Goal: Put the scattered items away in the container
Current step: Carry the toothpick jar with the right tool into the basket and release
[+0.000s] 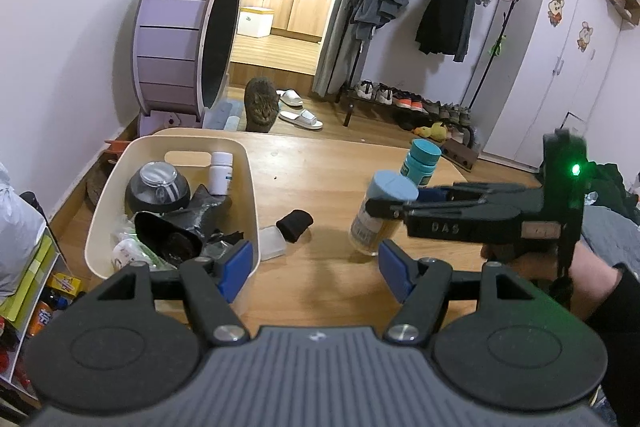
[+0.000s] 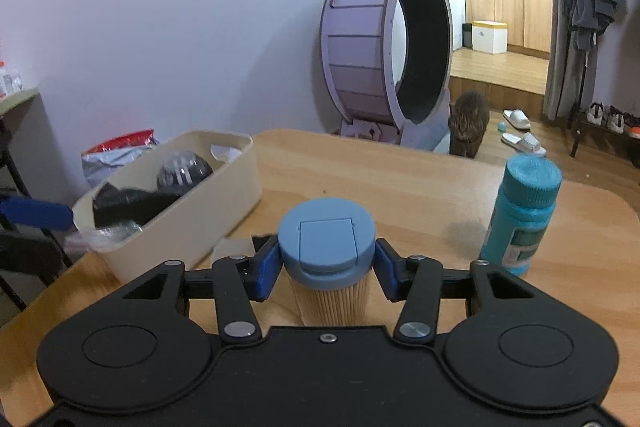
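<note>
A cream bin (image 1: 248, 171) (image 2: 224, 223) stands at the table's left with a dark round jar (image 1: 158, 189), a white bottle (image 1: 221, 173) and black bags inside. My right gripper (image 2: 326, 267) (image 1: 384, 207) is shut on the blue lid of a ribbed yellow jar (image 2: 326, 243) (image 1: 376, 223) that stands on the table. A teal bottle (image 2: 520, 215) (image 1: 420, 161) stands just right of it. A black cloth (image 1: 294, 225) and a small clear box (image 1: 273, 247) lie beside the bin. My left gripper (image 1: 316, 271) is open and empty, over the table near the bin's corner.
The wooden table (image 1: 320, 163) has a rounded far edge. Beyond it stand a purple cat wheel (image 1: 180, 43), a cat (image 1: 262, 105), slippers and a clothes rack (image 1: 440, 7). A shelf with packets is at lower left (image 1: 36, 287).
</note>
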Demonstrator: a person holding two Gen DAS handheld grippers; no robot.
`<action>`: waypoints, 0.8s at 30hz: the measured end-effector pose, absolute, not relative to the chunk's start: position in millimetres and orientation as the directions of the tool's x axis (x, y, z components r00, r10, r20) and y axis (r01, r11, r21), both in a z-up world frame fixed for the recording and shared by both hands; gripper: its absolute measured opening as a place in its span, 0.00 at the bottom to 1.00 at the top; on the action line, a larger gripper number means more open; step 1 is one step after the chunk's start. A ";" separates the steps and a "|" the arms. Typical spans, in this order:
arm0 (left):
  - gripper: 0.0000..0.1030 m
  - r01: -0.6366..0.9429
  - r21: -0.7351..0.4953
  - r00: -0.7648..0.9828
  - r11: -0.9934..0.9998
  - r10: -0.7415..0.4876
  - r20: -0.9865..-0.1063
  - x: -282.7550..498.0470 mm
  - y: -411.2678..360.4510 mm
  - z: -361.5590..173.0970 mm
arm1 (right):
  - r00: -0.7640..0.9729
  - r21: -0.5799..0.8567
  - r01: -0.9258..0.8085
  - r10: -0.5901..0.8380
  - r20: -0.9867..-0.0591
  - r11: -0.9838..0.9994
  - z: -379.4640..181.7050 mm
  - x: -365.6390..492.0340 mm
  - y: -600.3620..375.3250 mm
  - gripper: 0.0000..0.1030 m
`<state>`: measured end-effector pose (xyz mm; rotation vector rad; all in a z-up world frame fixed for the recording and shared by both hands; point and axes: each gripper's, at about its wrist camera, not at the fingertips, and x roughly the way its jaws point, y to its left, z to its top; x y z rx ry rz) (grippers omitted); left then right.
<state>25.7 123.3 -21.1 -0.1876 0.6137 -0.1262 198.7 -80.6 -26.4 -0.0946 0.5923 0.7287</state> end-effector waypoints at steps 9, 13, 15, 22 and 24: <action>0.66 0.003 -0.192 0.821 0.981 -0.112 -0.559 11.4 141.9 -13.8 | 0.571 0.112 -0.709 0.660 -0.489 0.697 8.8 207.2 -51.1 0.47; 0.66 -0.044 -0.183 0.827 0.982 -0.067 -0.558 3.4 158.3 -8.4 | 0.548 0.104 -0.744 0.692 -0.471 0.660 18.8 212.7 -25.7 0.47; 0.66 -0.067 -0.180 0.829 0.981 -0.045 -0.558 0.4 167.0 -6.6 | 0.531 0.106 -0.761 0.709 -0.464 0.640 21.3 215.2 -11.8 0.47; 0.66 -0.120 -0.196 0.830 0.973 -0.010 -0.557 -2.1 188.5 -6.6 | 0.472 0.102 -0.810 0.746 -0.470 0.577 18.6 224.3 35.3 0.47; 0.66 -0.123 -0.200 0.829 0.972 -0.011 -0.559 -1.4 190.8 -8.2 | 0.471 0.095 -0.814 0.747 -0.470 0.573 14.2 226.1 44.9 0.47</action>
